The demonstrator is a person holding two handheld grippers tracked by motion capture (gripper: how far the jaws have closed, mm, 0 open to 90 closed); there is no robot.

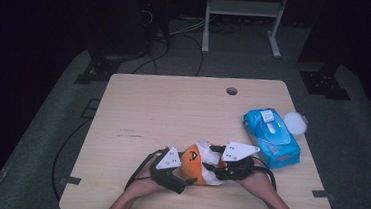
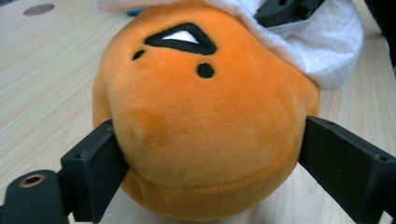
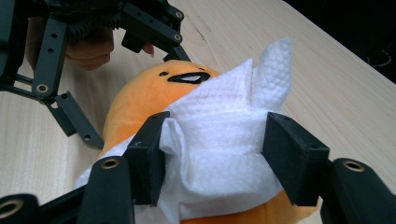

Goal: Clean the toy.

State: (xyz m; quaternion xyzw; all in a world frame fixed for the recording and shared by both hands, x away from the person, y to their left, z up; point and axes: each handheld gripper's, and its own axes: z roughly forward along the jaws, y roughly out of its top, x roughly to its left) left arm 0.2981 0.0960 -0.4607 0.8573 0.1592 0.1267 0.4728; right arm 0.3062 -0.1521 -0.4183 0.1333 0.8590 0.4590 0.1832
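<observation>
1. The left gripper [image 1: 172, 169] sits at the near edge of the table [image 1: 173, 108], left of centre, with its jaws clamped on either flank of the orange plush toy [image 1: 192, 161]. In the left gripper view the two black jaws press into the plush toy's [image 2: 205, 121] sides, so it is a firm hold on a wide, soft thing.
2. The plush toy lies just right of that gripper, between the two hands, its embroidered face turned towards the left and up. A white wipe [image 1: 210, 159] is draped over its right side.
3. The right gripper [image 1: 229, 163] comes in from the right, nearest the wipe. In the right gripper view its jaws stand moderately wide, straddling the bunched wipe [image 3: 219, 140]; they border the folds, but I cannot tell whether they pinch them. The wipe lies straight ahead of this gripper, on top of the plush, so any rubbing stroke would run leftwards across the toy towards the left gripper.
4. Farther right, well apart, lies a blue wipe packet [image 1: 271, 136], long axis near to far, its lid flap [image 1: 295, 123] open.
</observation>
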